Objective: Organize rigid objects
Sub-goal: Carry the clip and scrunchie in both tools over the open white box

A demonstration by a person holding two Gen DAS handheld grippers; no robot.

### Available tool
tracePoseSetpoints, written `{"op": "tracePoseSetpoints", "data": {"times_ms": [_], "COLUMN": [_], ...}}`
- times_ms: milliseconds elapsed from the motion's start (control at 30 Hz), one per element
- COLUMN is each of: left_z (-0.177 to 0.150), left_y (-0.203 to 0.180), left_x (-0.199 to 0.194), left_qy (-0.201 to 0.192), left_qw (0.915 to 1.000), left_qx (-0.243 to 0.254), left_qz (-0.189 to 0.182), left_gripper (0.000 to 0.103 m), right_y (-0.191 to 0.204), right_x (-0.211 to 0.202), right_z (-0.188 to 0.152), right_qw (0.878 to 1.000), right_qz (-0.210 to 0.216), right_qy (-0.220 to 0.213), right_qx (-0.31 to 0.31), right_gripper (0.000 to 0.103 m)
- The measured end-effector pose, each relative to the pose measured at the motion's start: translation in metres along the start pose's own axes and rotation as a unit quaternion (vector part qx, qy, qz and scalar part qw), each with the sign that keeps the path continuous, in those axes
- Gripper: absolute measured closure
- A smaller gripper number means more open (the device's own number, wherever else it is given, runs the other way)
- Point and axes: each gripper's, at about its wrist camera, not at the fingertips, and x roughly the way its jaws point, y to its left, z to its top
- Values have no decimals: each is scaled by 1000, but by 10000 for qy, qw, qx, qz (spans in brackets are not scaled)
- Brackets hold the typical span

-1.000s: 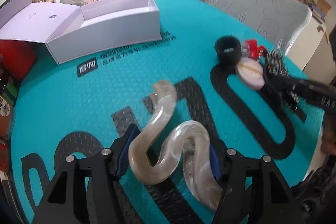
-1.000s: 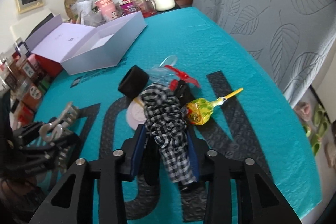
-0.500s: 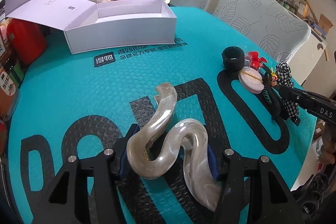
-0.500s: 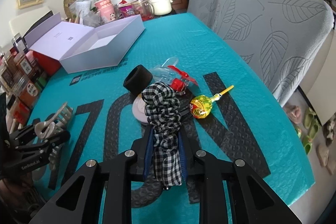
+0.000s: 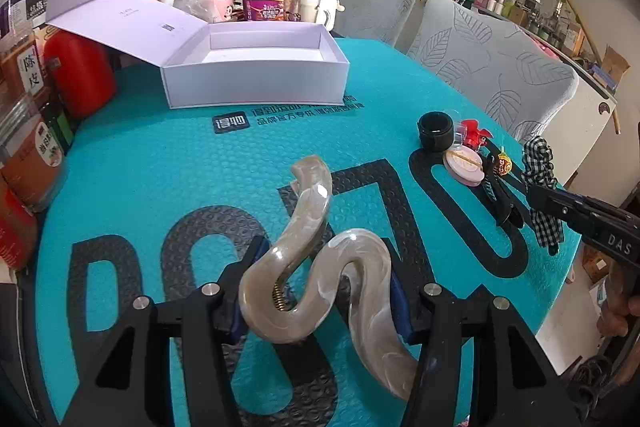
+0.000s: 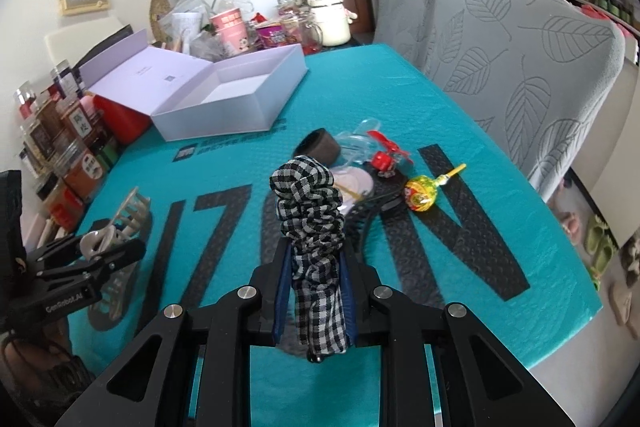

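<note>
My left gripper [image 5: 318, 301] is shut on a pearly beige hair claw clip [image 5: 316, 267] and holds it above the teal mat. My right gripper [image 6: 314, 301] is shut on a black-and-white checkered scrunchie [image 6: 310, 211], lifted off the table; it also shows in the left wrist view [image 5: 540, 167]. An open white box [image 5: 256, 67] stands at the far side, its lid folded back; it also shows in the right wrist view [image 6: 236, 95]. On the mat lie a black cuff [image 6: 318, 147], a pink round compact [image 5: 464, 167], a red clip [image 6: 384, 159], a lollipop [image 6: 420, 193] and a black hair band [image 5: 500, 199].
Jars and red containers [image 5: 36, 131] line the mat's left edge. Cups, snack tubs and a cream kettle [image 5: 318, 1] stand behind the box. Grey leaf-patterned chairs [image 6: 520, 59] stand along the right side. The teal mat [image 5: 160, 167] covers the table.
Both grippers have risen and pulled back from the table with their objects. The scrunchie has lifted off the pile. The box looks farther away.
</note>
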Motion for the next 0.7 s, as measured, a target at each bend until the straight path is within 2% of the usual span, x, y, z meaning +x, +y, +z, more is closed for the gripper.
{"op": "tracePoseSetpoints", "data": {"times_ms": [167,700], "left_z": [6,38], "left_y": [5,42], "left_x": [-16,-36], "left_qy": [-157,-443], "left_qw": [9998,9971], "left_qx": [-43,-320], "left_qz": [114,534], "left_gripper": [49,49], "right_y": [20,82], "right_x": [-3,31], "right_z": [-3,13], "right_qw": [9996,9910], "right_qz": [251,1115], "right_qy": [-13,340], "right_qx": [-138,-665], "right_gripper": [81,81]}}
